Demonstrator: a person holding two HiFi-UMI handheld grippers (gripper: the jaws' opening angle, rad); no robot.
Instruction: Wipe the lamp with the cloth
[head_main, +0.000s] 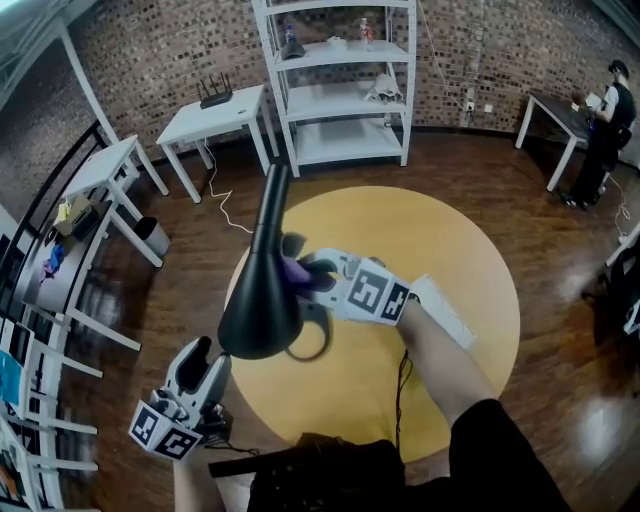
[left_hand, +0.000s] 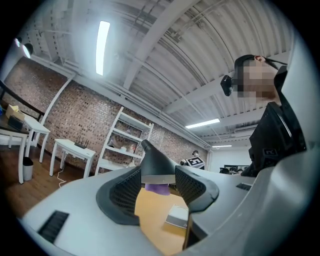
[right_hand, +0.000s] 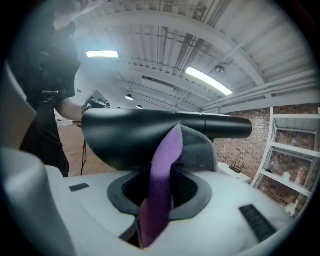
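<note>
A black cone-shaped lamp (head_main: 262, 300) hangs above the round yellow table (head_main: 460, 250), stem pointing away from me. My left gripper (head_main: 200, 352) sits at the shade's wide end. In the left gripper view the lamp's (left_hand: 152, 160) rim spans the gap between the jaws of that gripper (left_hand: 157, 184), which looks shut on it. My right gripper (head_main: 305, 275) reaches in from the right, shut on a purple cloth (head_main: 295, 272). In the right gripper view the cloth (right_hand: 160, 190), grey on its far side, rises from the gripper (right_hand: 161, 182) and lies against the lamp (right_hand: 125, 132).
A white flat box (head_main: 447, 312) and a black cable (head_main: 400, 385) lie on the table. A white shelf unit (head_main: 340, 95) stands behind it, with white side tables (head_main: 215, 112) at the left. A person (head_main: 605, 125) stands at a desk far right.
</note>
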